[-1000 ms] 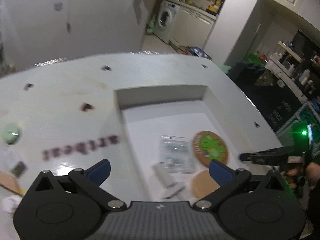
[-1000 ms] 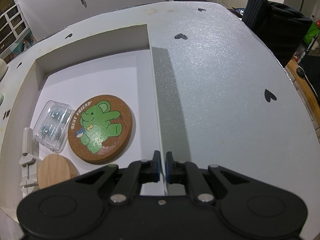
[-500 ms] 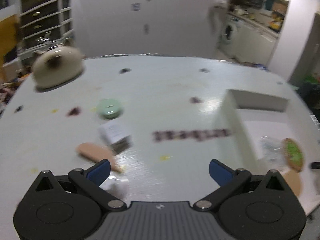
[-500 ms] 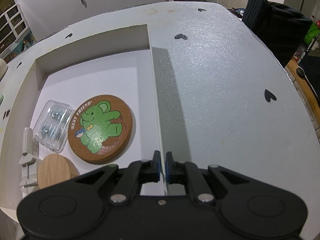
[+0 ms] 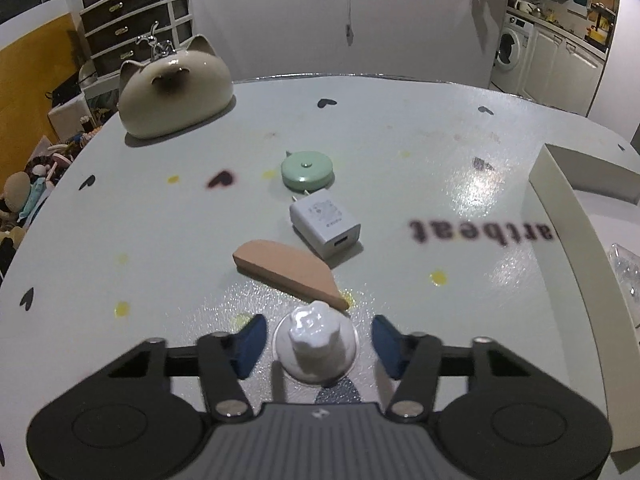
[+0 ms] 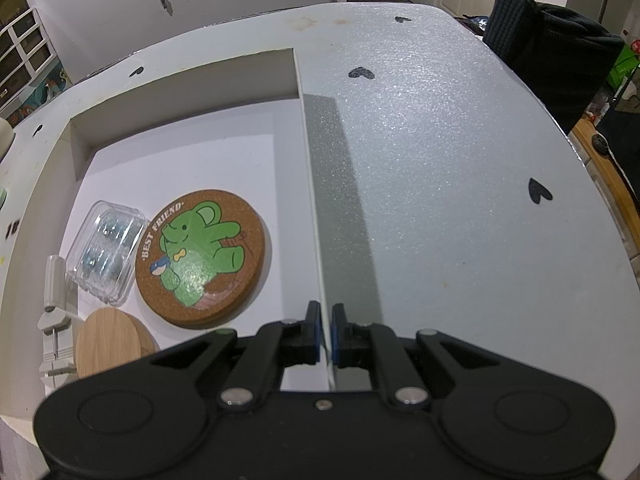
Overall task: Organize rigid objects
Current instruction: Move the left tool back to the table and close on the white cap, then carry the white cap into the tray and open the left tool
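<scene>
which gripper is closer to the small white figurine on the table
Left. The left gripper straddles the white figurine, jaws closing, pads not yet touching. The right gripper is clamped on the box wall.

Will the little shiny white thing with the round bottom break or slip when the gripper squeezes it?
The small glossy white figurine with a flared round base looks hard, maybe ceramic, so it probably won't bend and might chip if dropped. Its shine suggests the closing left gripper could slip on it; the pads aren't touching yet. The wide base should keep it from tipping.
</scene>
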The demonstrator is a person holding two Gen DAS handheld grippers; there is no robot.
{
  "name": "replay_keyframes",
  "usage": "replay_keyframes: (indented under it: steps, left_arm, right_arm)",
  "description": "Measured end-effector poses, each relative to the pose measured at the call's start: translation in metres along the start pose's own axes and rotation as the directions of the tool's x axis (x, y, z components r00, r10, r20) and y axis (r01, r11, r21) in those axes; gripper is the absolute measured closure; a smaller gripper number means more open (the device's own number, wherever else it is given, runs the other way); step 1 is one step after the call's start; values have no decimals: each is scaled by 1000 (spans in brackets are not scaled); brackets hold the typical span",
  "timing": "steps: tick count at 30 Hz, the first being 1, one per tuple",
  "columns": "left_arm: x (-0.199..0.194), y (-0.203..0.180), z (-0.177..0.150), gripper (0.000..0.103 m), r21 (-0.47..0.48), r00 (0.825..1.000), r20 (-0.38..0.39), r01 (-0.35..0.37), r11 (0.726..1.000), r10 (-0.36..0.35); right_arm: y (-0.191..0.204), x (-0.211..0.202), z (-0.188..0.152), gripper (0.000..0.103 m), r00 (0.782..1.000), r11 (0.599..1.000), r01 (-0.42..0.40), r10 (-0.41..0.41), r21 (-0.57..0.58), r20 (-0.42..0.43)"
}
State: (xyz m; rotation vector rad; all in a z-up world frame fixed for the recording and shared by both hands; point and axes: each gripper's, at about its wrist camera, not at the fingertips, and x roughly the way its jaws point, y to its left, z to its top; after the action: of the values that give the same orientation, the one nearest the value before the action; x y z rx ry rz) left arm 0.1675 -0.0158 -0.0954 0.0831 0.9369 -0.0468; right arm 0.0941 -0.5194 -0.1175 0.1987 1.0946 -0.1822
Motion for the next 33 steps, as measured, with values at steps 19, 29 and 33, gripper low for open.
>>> replay_keyframes:
  steps: [19, 29, 33]
  left_arm:
    - [-15, -7, 7, 73, 7, 999, 44, 19, 1000, -19]
    - [-41, -69, 47, 73, 139, 969, 152, 177, 974, -197]
    - [-43, -106, 64, 73, 218, 944, 172, 243, 945, -282]
  right_arm:
    - [0, 0, 0, 96, 1000, 1000, -1, 1, 0, 1]
    - [0, 0, 0, 96, 1000, 1000, -2, 2, 1, 1]
    - [0, 0, 0, 96, 1000, 1000, -3, 3, 3, 3]
